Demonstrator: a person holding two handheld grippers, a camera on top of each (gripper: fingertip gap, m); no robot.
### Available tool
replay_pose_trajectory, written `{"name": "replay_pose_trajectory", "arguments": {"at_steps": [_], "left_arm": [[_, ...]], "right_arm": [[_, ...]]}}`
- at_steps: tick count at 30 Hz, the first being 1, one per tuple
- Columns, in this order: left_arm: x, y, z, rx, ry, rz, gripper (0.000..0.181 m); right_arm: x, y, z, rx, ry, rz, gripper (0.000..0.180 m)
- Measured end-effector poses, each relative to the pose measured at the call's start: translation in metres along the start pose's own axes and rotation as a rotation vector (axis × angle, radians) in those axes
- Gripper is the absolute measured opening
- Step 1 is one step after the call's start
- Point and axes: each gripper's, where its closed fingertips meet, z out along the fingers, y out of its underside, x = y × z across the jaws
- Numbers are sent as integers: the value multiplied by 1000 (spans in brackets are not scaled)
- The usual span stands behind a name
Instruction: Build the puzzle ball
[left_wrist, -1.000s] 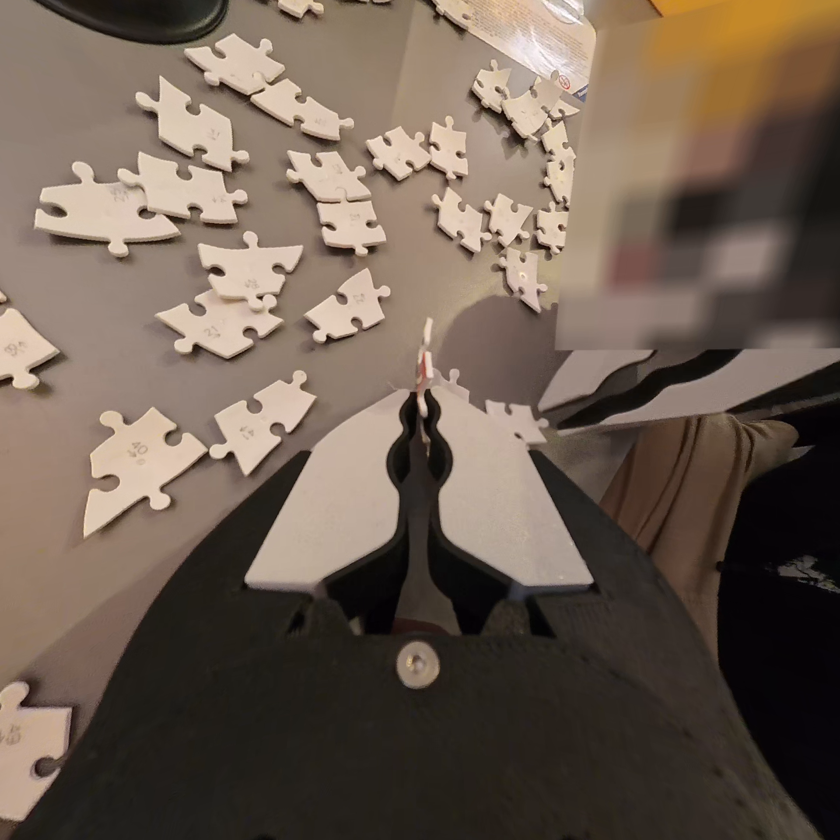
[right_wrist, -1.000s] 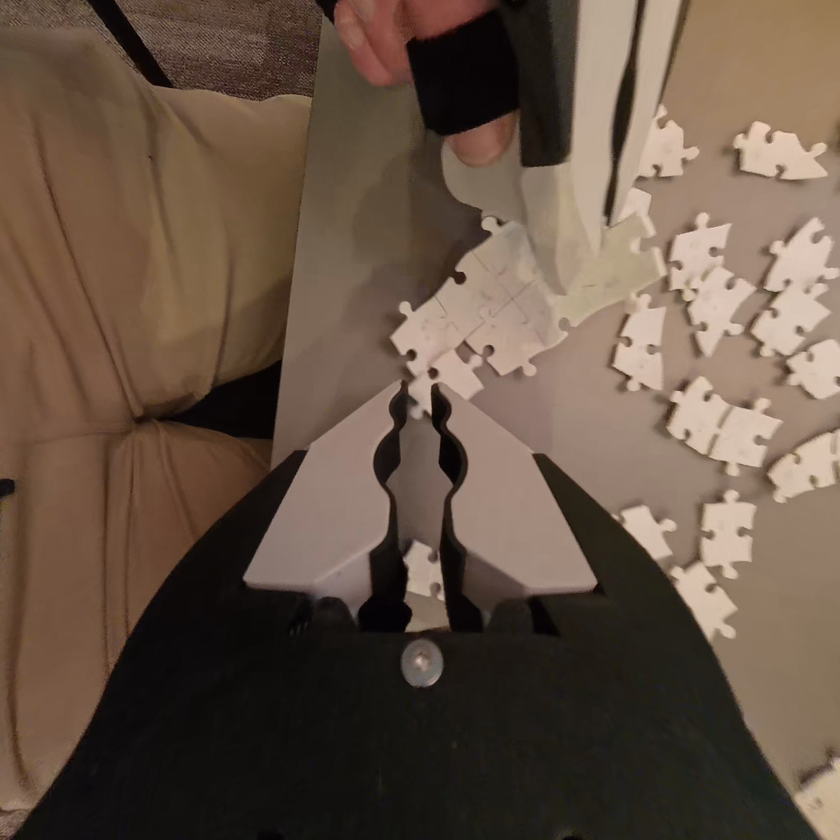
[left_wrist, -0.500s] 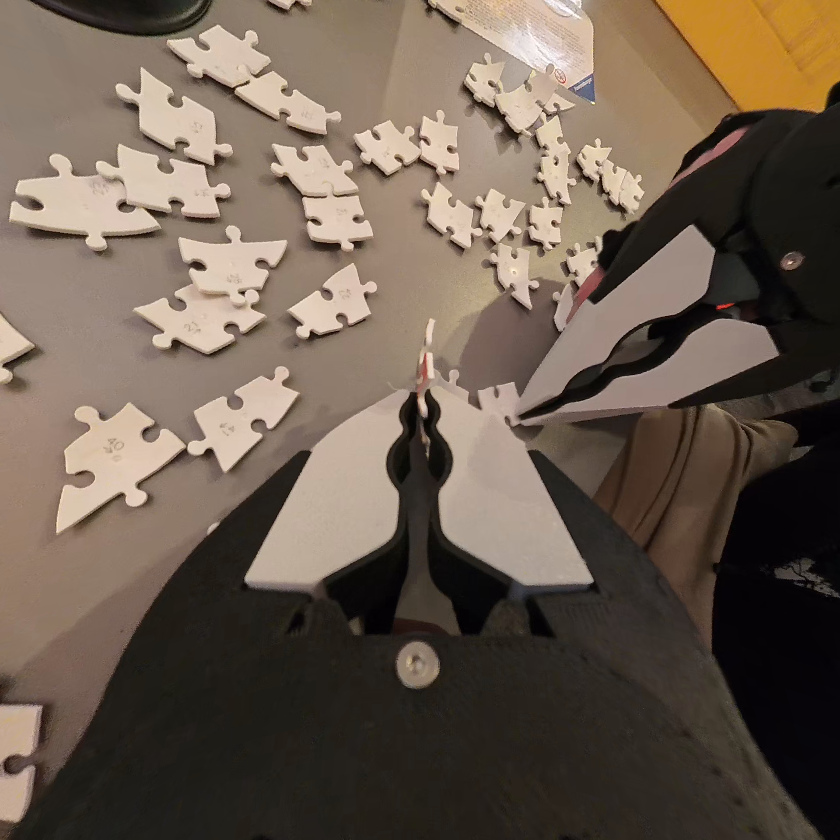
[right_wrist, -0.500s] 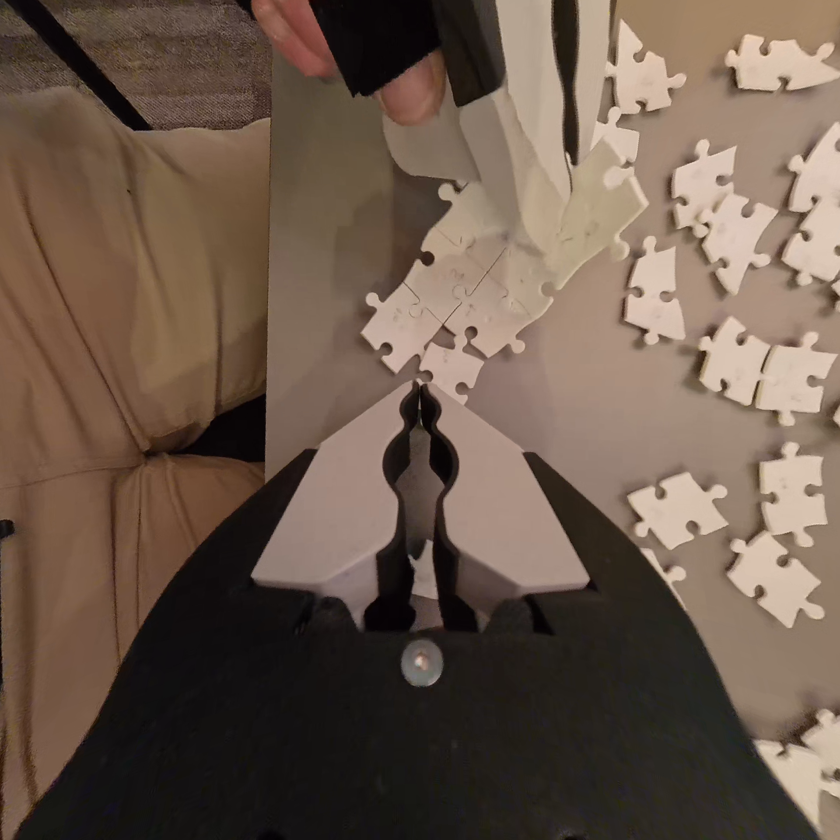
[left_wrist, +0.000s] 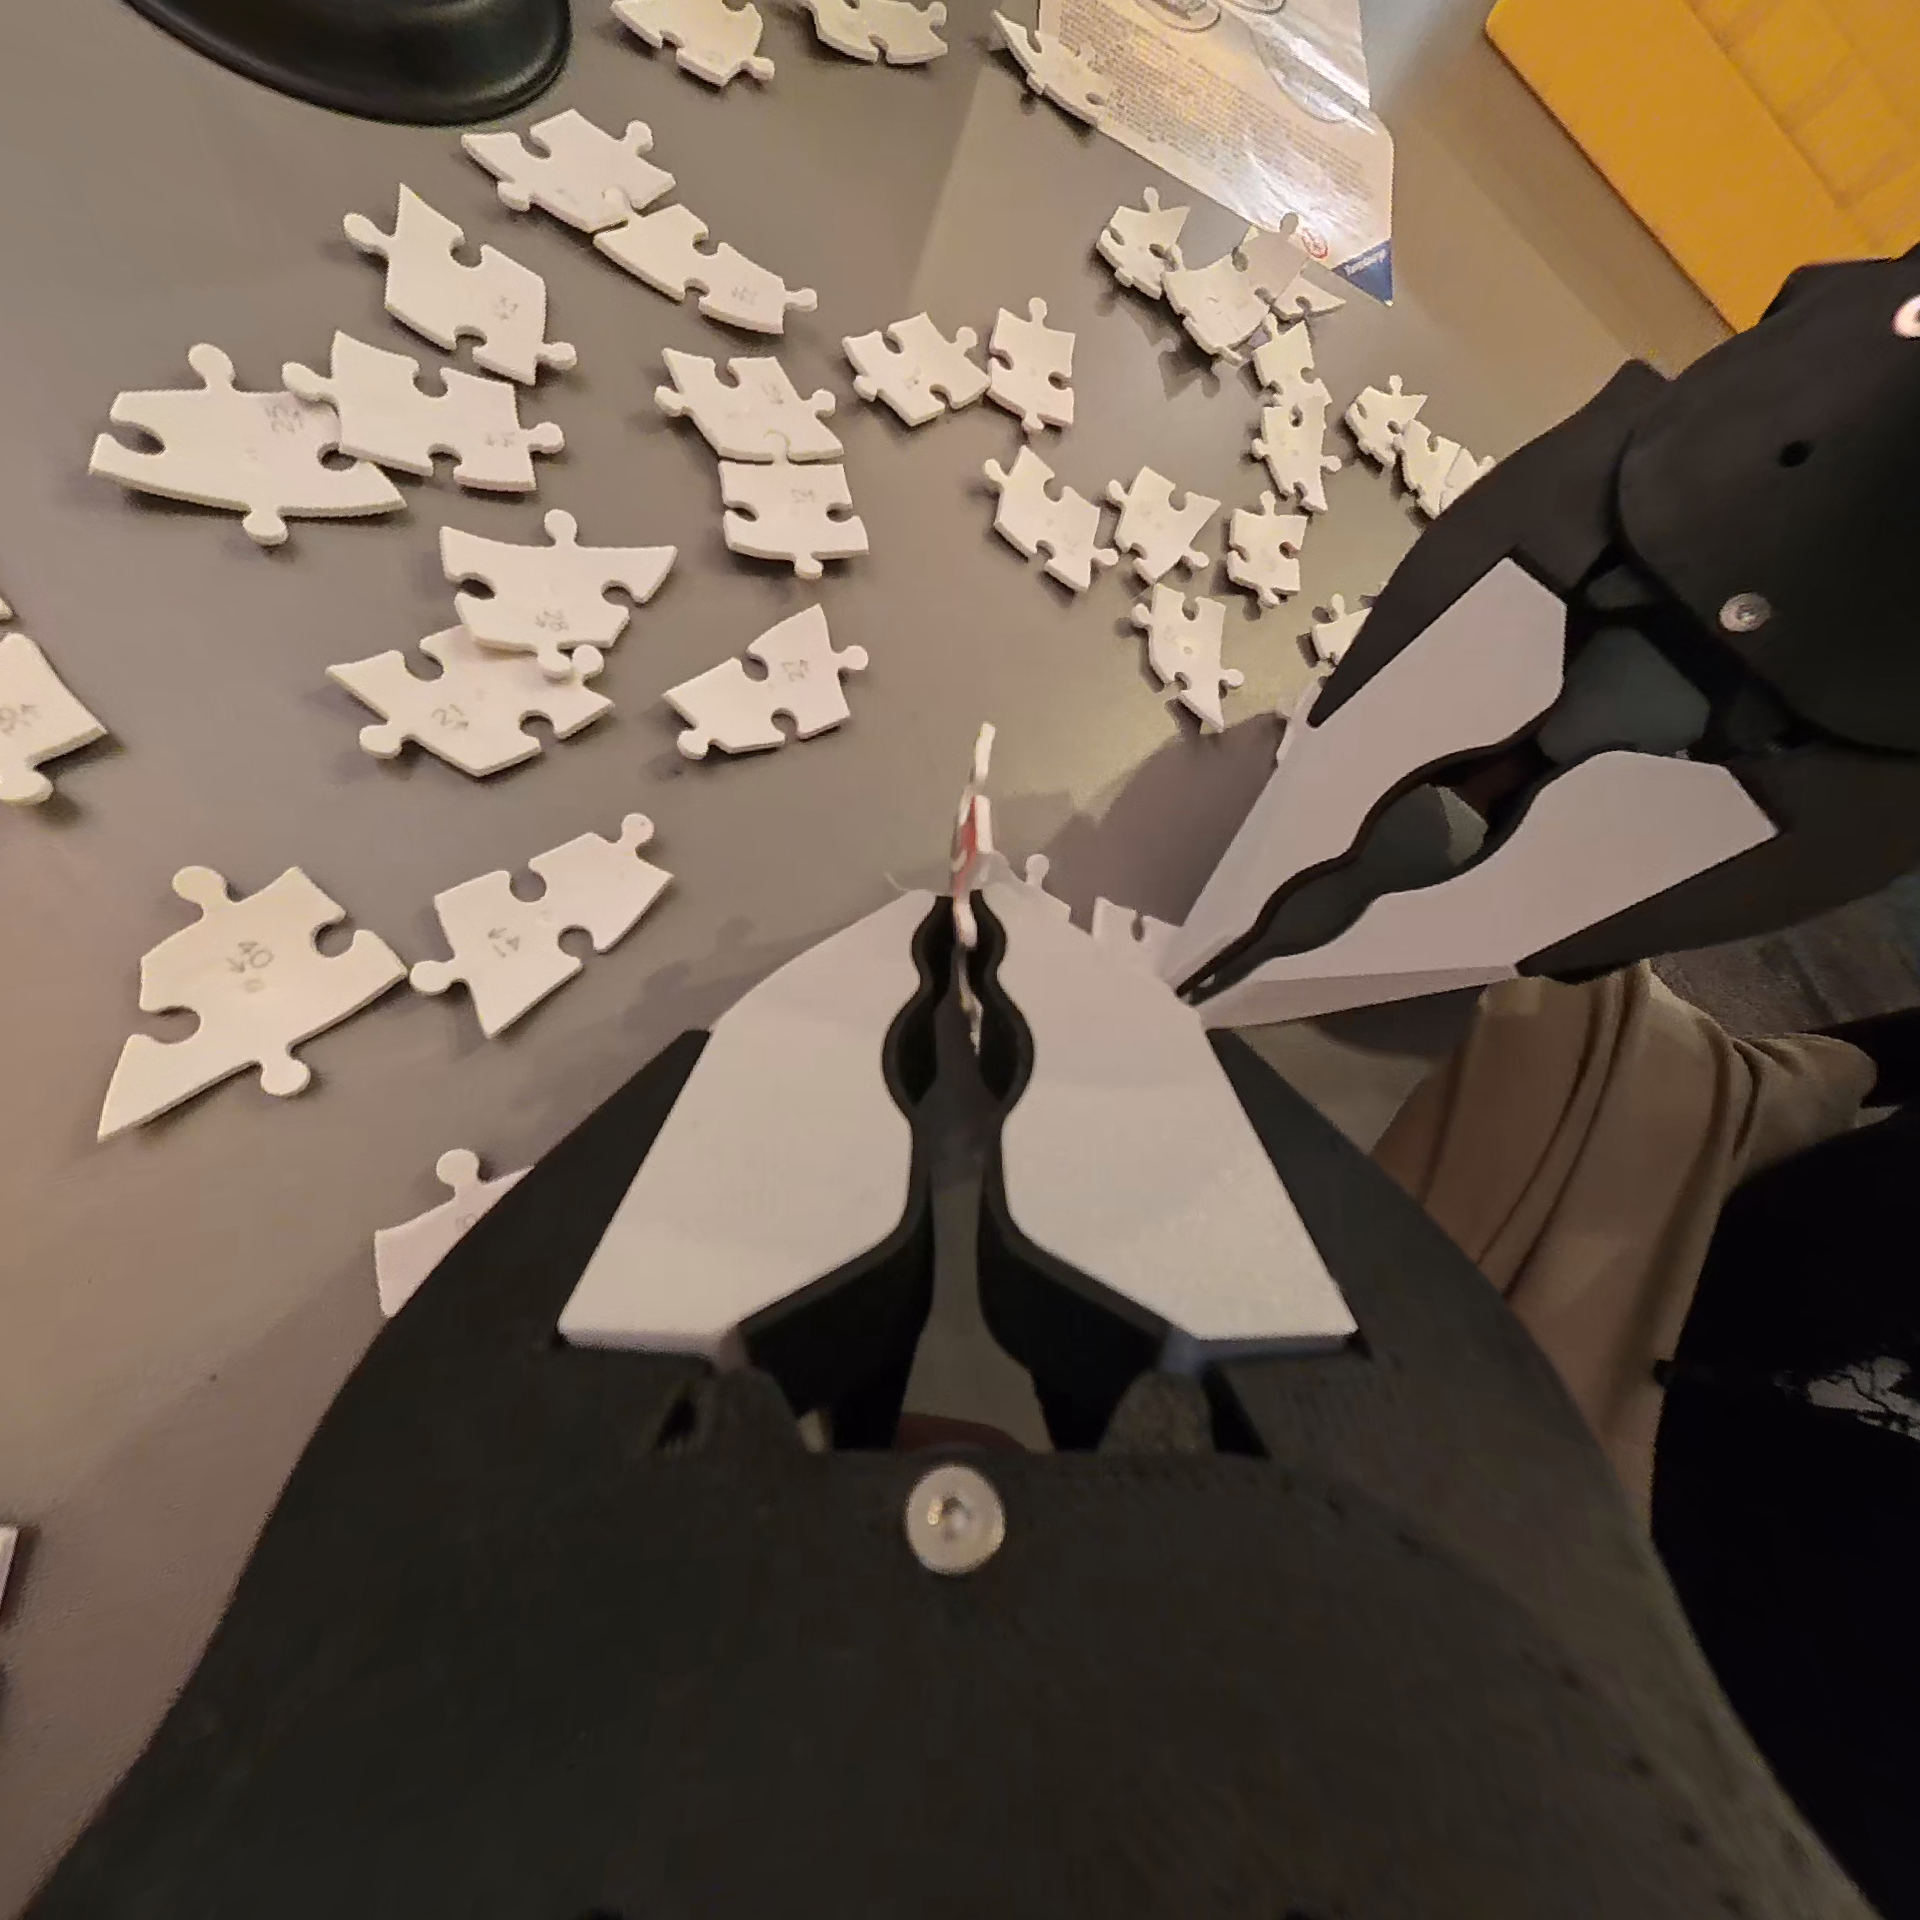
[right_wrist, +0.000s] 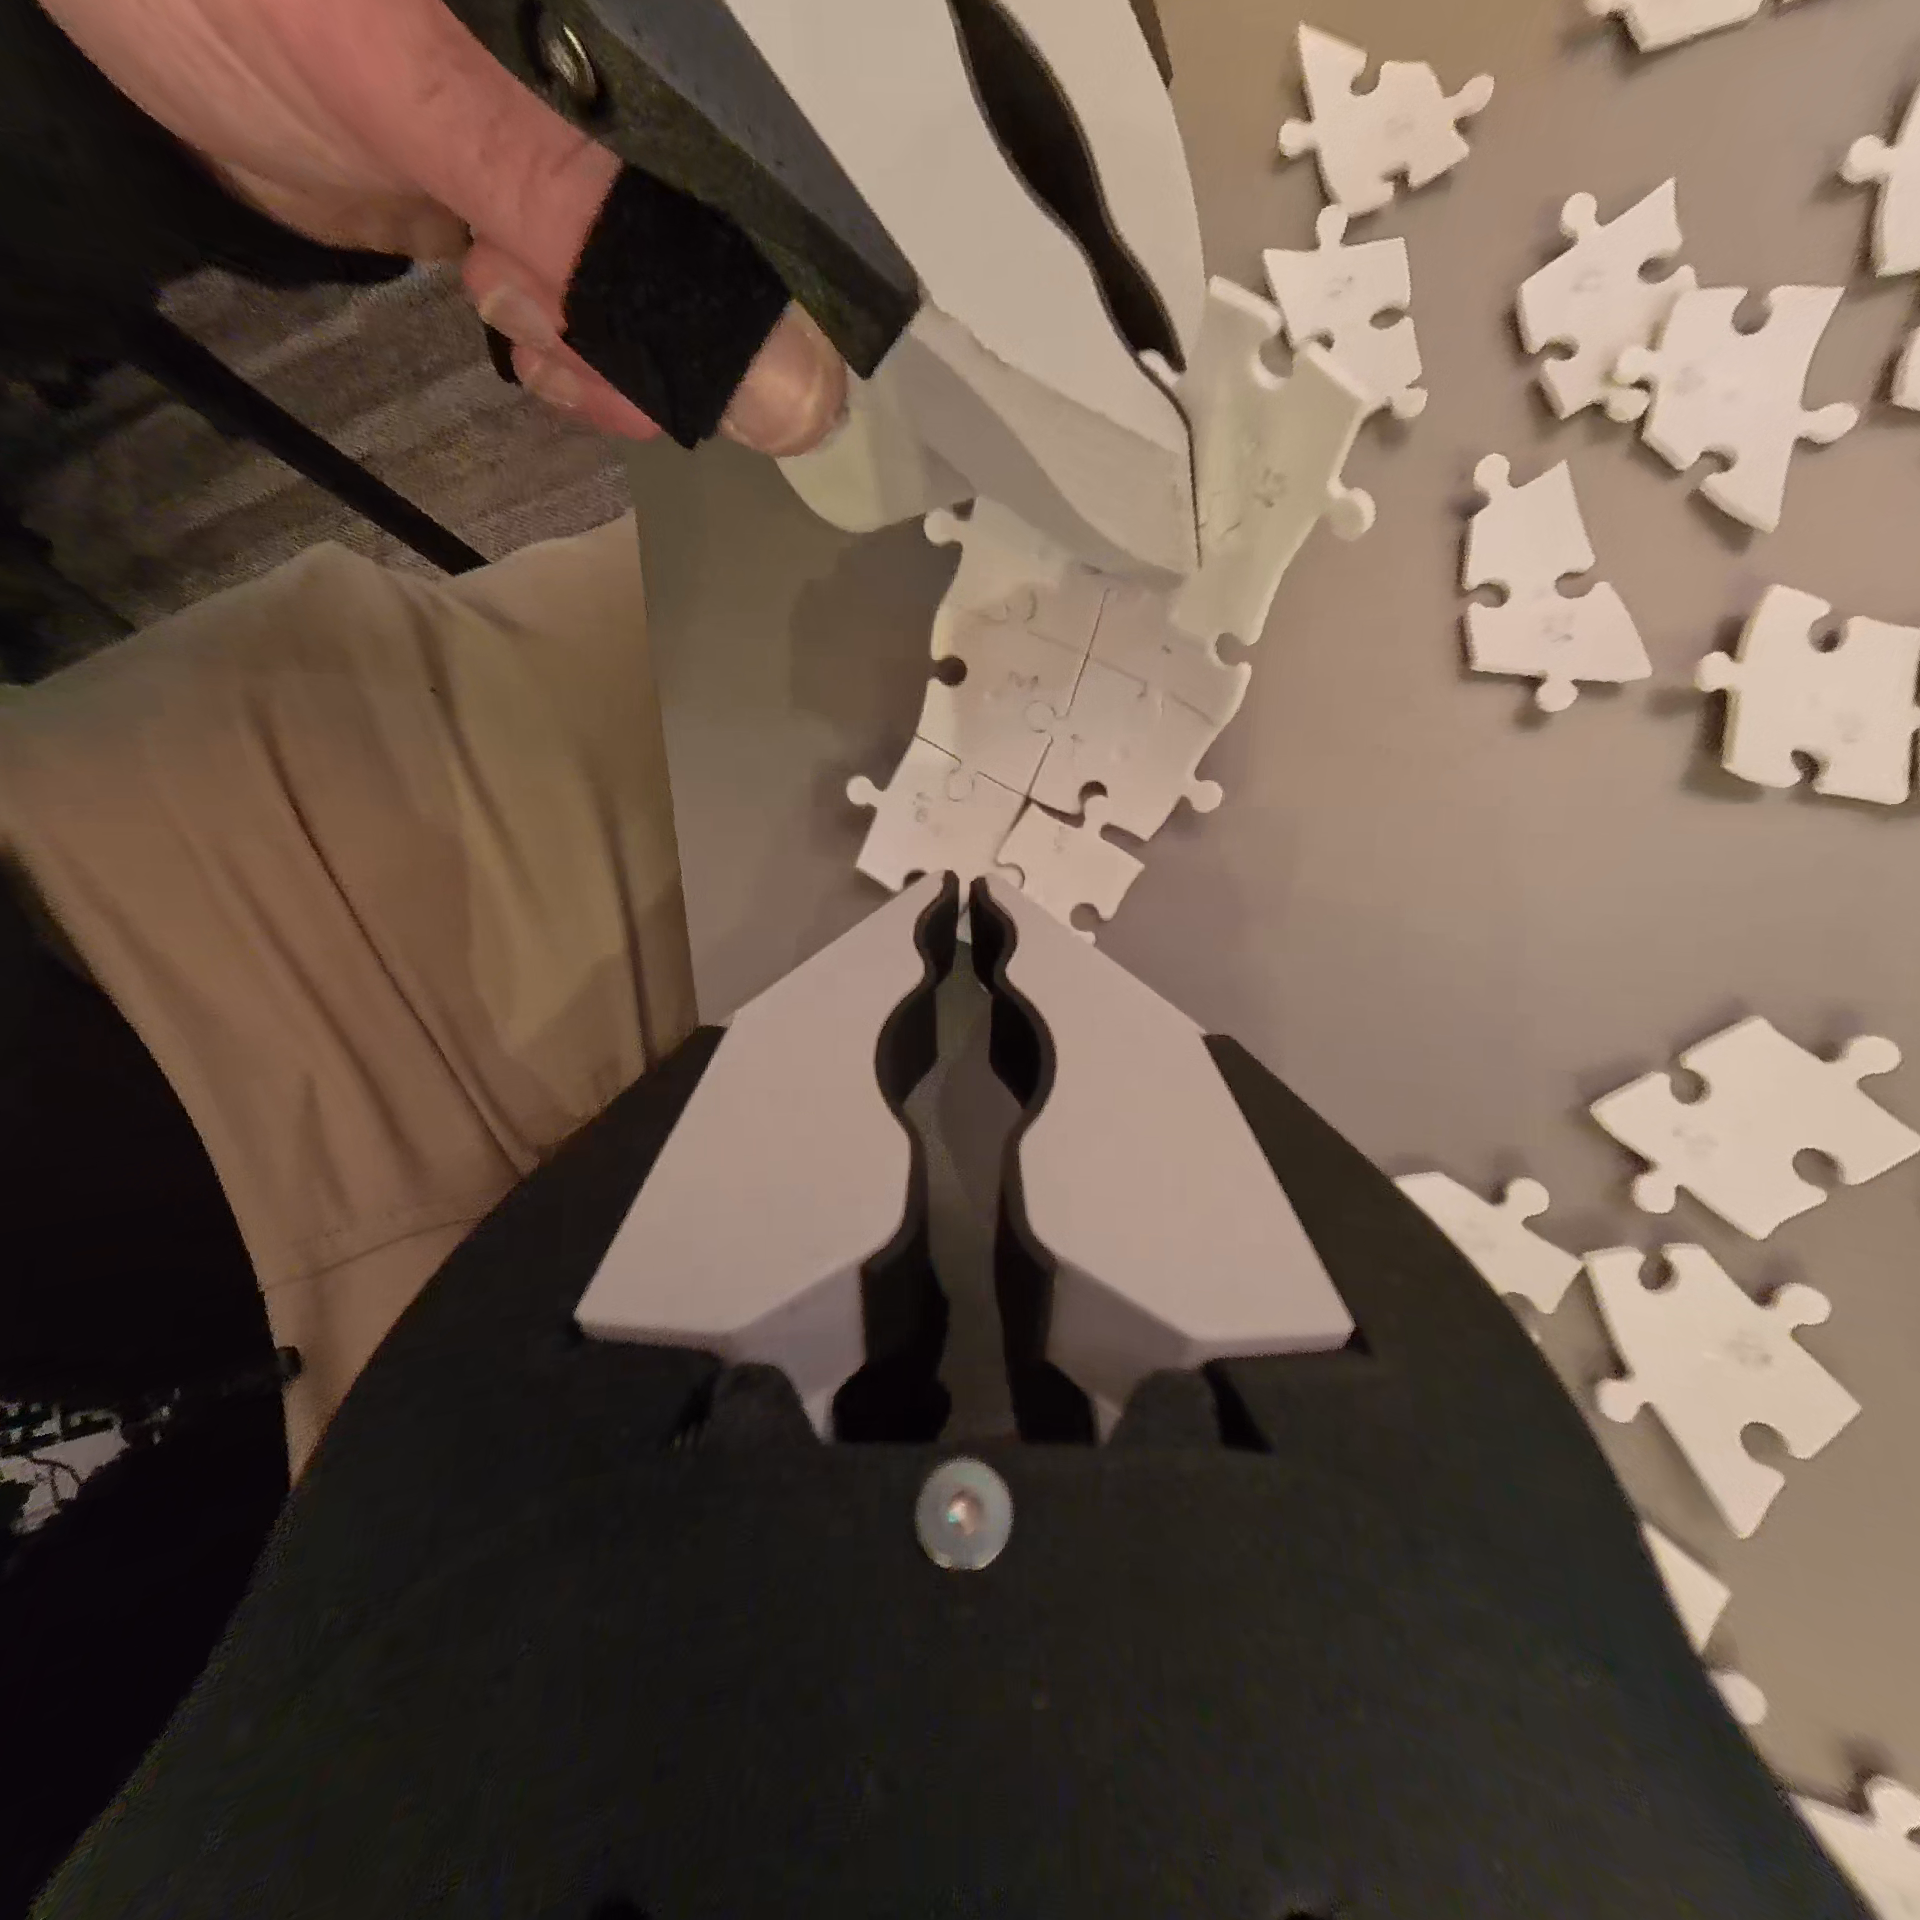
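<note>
- Your left gripper (left_wrist: 968, 914) is clamped on the edge of the joined section of puzzle pieces (right_wrist: 1081, 717), which curves above the grey table (left_wrist: 156, 1299) near its edge.
- Your right gripper (right_wrist: 961, 896) meets that section's lower edge with its tips nearly together; whether they pinch a piece, you cannot tell.
- Loose white pieces (left_wrist: 499, 644) lie scattered face down across the table, each bearing small printed markings.
- A printed paper sheet (left_wrist: 1247, 104) lies at the far side, partly under some pieces.
- A dark rounded object (left_wrist: 364, 52) sits at the far left.
- Beige fabric (right_wrist: 364, 883) lies beyond the table edge.
</note>
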Motion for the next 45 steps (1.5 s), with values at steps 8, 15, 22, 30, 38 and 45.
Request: {"name": "replay_pose_trajectory", "arguments": {"at_steps": [8, 15, 22, 30, 38, 45], "left_arm": [[1, -1, -1, 14, -13, 1, 2], [4, -1, -1, 14, -14, 9, 2], [3, 0, -1, 22, -26, 2, 2], [2, 8, -7, 76, -65, -63, 3], [4, 8, -7, 85, -82, -57, 3], [3, 9, -9, 106, -96, -77, 3]], "right_arm": [[12, -1, -6, 2, 76, -39, 0], [13, -2, 2, -32, 90, -89, 0], [15, -1, 0, -53, 147, -69, 0], [14, -5, -1, -1, 220, -20, 0], [9, -5, 4, -10, 186, -24, 0], [11, -5, 4, 6, 218, 6, 0]]}}
